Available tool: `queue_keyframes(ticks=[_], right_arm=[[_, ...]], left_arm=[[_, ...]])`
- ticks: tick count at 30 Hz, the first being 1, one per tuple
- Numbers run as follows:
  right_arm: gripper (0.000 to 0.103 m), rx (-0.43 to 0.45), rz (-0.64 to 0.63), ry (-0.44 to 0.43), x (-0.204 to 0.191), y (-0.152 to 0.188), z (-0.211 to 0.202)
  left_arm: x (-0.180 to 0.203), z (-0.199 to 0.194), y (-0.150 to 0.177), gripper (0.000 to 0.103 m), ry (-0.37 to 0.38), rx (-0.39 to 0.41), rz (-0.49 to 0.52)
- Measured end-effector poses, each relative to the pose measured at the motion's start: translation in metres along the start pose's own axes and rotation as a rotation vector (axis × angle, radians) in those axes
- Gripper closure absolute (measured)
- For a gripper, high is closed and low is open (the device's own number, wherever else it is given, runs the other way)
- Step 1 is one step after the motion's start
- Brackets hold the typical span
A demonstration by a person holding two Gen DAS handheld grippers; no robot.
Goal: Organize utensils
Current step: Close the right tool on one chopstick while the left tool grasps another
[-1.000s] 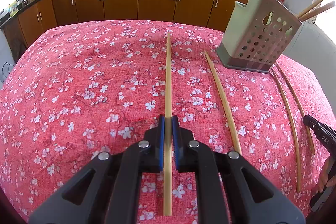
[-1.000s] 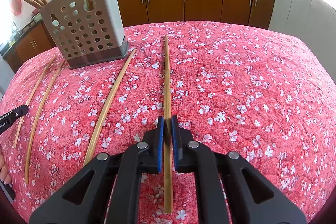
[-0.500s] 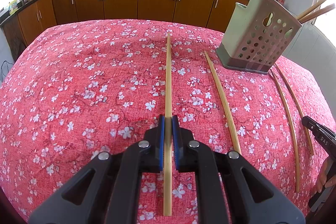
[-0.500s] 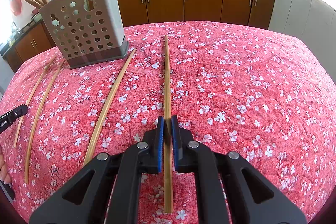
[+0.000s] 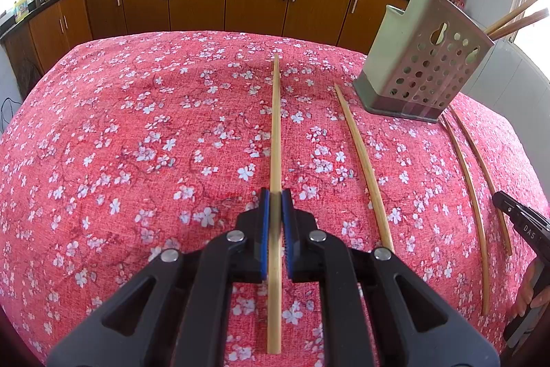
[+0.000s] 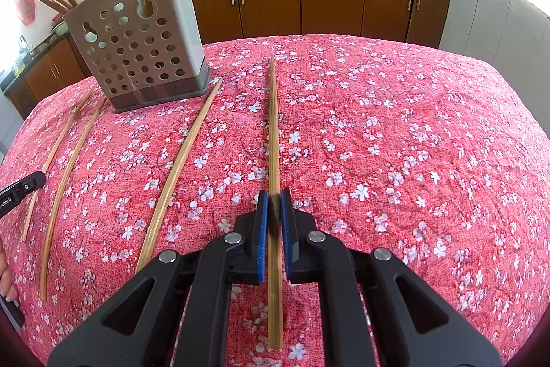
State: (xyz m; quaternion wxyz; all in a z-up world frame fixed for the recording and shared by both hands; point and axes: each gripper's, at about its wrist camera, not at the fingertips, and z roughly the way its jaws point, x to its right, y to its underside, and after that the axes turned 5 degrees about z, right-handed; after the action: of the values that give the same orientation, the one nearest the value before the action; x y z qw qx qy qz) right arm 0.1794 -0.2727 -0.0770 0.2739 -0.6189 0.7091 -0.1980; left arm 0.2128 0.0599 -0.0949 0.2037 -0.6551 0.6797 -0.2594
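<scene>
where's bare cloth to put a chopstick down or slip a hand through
Free: tablecloth left of the left gripper's chopstick, and right of the right gripper's chopstick. Crowded: beside the holder, among loose chopsticks.

Both wrist views low, near, facing kitchen; share holder (image 5: 424, 71)

Bright daylight floods in from blown-out windows at the frame edges, shadows are soft, and fisheye distortion bulges the scene inside dark vignetted corners.

Both grippers' fingers (image 5: 264, 229) (image 6: 263, 226) are pinched nearly closed.
</scene>
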Motion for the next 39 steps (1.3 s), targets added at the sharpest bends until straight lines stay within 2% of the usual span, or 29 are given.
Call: queue_keyframes(ticks=[39], right_arm=[[0.094, 0.0, 0.001, 0.002, -0.0006, -0.0007, -0.0002]], left_arm=[[-0.0022, 0.0002, -0.0014, 0.093, 0.007, 0.0, -0.003]])
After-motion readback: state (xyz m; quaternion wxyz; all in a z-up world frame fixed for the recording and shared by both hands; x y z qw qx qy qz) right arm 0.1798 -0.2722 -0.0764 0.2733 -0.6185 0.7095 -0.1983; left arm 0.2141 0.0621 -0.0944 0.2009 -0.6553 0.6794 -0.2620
